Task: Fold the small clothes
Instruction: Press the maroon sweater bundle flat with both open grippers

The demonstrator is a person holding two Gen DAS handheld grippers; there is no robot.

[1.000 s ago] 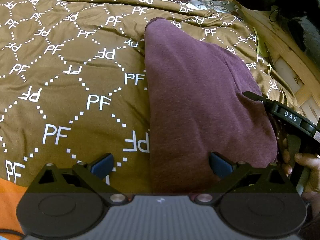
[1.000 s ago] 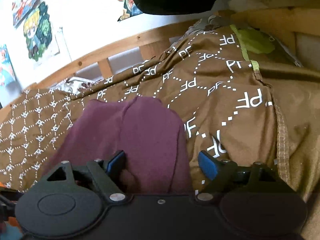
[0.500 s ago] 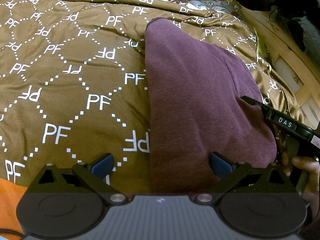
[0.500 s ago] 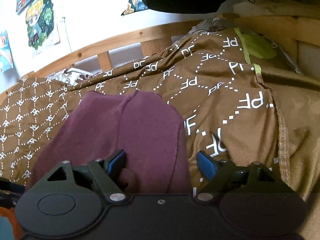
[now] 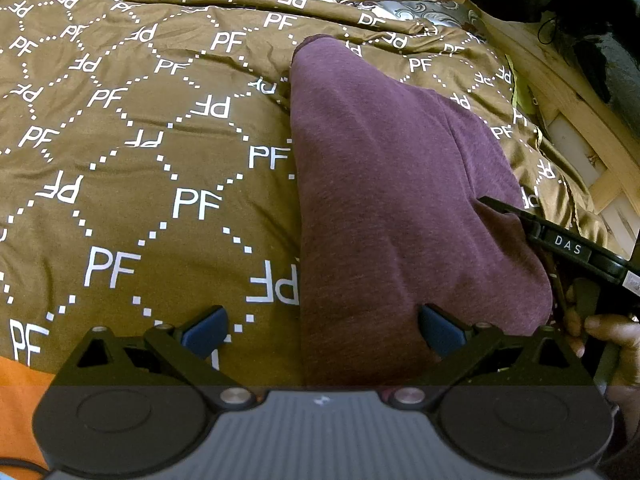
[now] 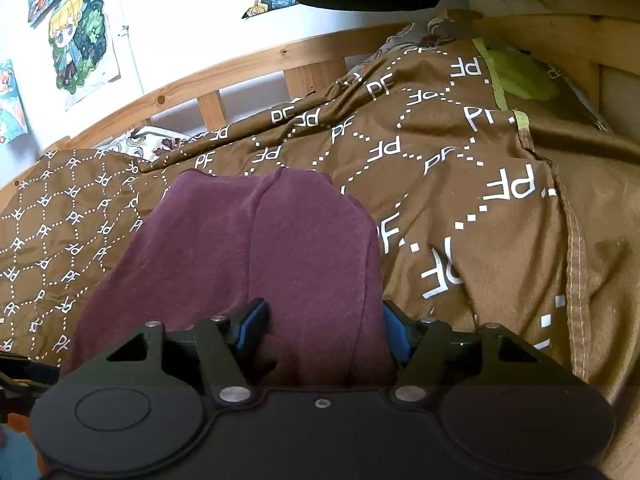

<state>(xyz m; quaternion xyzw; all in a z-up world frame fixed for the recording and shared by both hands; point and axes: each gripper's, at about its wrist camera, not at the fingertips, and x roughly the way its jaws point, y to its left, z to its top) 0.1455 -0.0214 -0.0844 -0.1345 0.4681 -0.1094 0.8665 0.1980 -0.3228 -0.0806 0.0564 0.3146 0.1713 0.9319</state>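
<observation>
On the brown patterned bedspread [image 5: 120,200], a folded maroon garment [image 5: 392,184]. Right tool [image 6: 324,328] closing around its near fold, pads not yet pressing. Left tool [image 5: 320,332] wide open, empty, over its near edge.

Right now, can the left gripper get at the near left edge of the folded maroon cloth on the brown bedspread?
Probably yes. The left gripper is open, the folded maroon cloth edge lies between its fingers, and nothing covers it there. The right gripper is closing around the other side.
</observation>
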